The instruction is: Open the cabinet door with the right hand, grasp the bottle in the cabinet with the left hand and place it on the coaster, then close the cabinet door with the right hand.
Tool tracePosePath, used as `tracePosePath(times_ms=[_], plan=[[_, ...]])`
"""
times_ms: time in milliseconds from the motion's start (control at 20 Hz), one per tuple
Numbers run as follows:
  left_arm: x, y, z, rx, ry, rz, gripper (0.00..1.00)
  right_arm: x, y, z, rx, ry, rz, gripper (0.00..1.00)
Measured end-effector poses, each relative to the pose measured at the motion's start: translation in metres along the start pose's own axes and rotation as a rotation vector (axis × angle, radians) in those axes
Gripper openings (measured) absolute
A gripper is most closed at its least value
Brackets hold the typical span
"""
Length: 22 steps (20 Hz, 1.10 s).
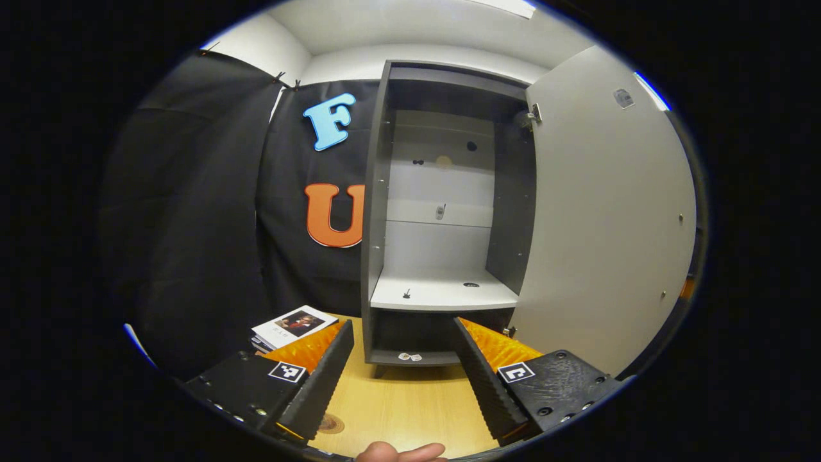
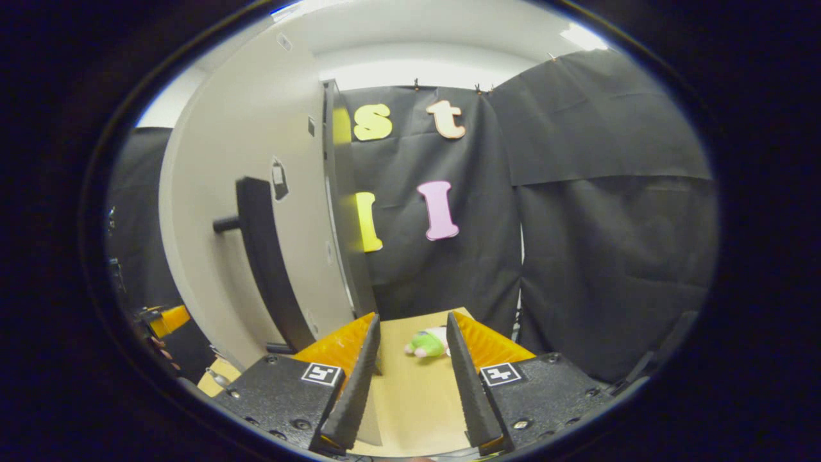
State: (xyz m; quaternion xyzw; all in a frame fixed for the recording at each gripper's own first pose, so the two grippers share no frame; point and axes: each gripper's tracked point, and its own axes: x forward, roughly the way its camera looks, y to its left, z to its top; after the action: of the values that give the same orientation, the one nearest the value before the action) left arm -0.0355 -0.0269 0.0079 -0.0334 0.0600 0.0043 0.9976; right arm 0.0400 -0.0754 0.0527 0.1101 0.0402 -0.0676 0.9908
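While the cabinet door [image 1: 609, 212] is standing wide open, the cabinet [image 1: 442, 295] shelf is showing bare. The left gripper [image 1: 404, 378] and right gripper [image 2: 410, 378] are both hovering spread, gripping nothing.

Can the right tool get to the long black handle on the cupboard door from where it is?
Probably yes. The handle sticks out from the open door just beside the right tool, whose fingers are open with nothing held. Nothing sits between them, though it would need to swing sideways first.
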Motion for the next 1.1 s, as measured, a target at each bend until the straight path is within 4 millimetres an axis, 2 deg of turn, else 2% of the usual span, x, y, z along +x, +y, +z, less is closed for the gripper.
tracePosePath(times_ms=[150,250,300,400,650,800,900,1050,1100], plan=[[-0.004,0.007,0.003,0.017,-0.023,0.013,0.93,-0.008,0.007,0.006,-0.056,-0.025,-0.028,0.65],[-0.006,0.009,0.001,0.021,-0.021,0.008,0.93,-0.01,0.018,0.01,-0.043,-0.031,-0.025,0.6],[-0.008,0.011,-0.001,0.021,-0.018,0.007,0.93,-0.012,0.027,0.008,-0.022,-0.028,-0.01,0.62],[-0.01,0.021,0.001,0.025,-0.026,0.019,0.93,-0.015,0.051,0.01,0.012,-0.024,0.034,0.6],[-0.015,0.054,0.001,0.01,-0.037,0.064,0.93,-0.013,0.116,0.005,-0.02,-0.018,0.151,0.62],[-0.021,0.072,-0.001,-0.004,-0.033,0.085,0.93,-0.009,0.14,0.008,-0.014,-0.017,0.168,0.6],[-0.024,0.084,-0.002,0.001,-0.031,0.101,0.93,-0.004,0.152,0.008,-0.002,-0.016,0.173,0.62],[-0.029,0.091,0.0,0.0,-0.037,0.105,0.93,0.003,0.177,0.005,0.014,-0.014,0.204,0.6],[-0.031,0.094,0.002,0.002,-0.04,0.106,0.93,0.007,0.185,0.006,0.013,-0.016,0.213,0.62]])
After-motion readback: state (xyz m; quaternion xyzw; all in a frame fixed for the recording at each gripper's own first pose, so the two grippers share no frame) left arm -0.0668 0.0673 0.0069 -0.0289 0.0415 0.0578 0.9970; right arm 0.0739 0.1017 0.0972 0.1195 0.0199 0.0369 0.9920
